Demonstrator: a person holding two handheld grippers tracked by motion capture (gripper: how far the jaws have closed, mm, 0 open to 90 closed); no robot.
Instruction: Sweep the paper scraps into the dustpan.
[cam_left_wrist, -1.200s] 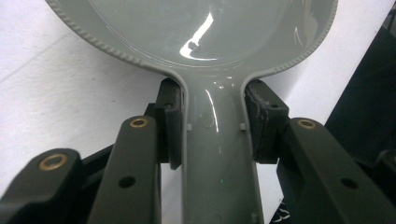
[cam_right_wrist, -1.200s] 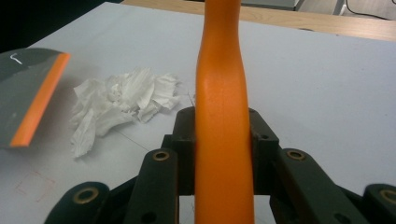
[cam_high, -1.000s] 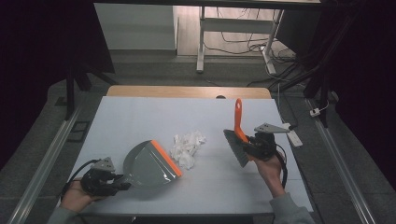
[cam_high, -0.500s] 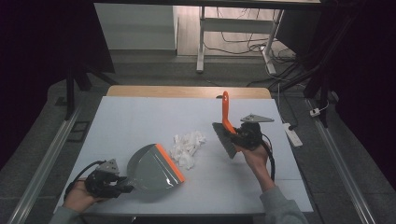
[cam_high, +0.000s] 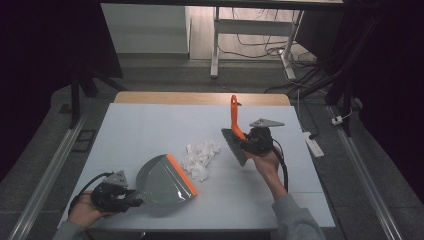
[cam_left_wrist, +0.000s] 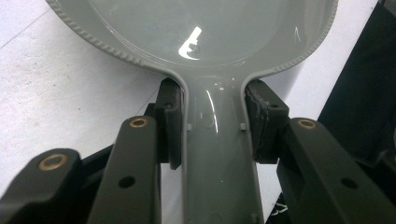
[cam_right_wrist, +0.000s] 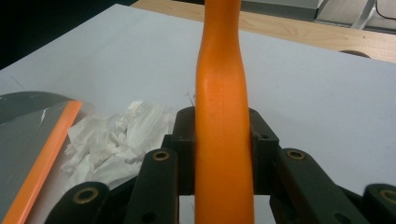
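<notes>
Grey dustpan (cam_high: 162, 181) with an orange lip is laid flat near the front-left corner of the worktop (cam_high: 150, 125); its handle is pinched by the left claw (cam_left_wrist: 212, 123). Crumpled white tissue (cam_high: 200, 157) is located just beyond the lip, toward the worktop centre. An orange-handled brush (cam_high: 236, 131) is clamped by the right claw (cam_right_wrist: 223, 140) and held beside the tissue, toward the right edge, handle pointing to the far edge.
</notes>
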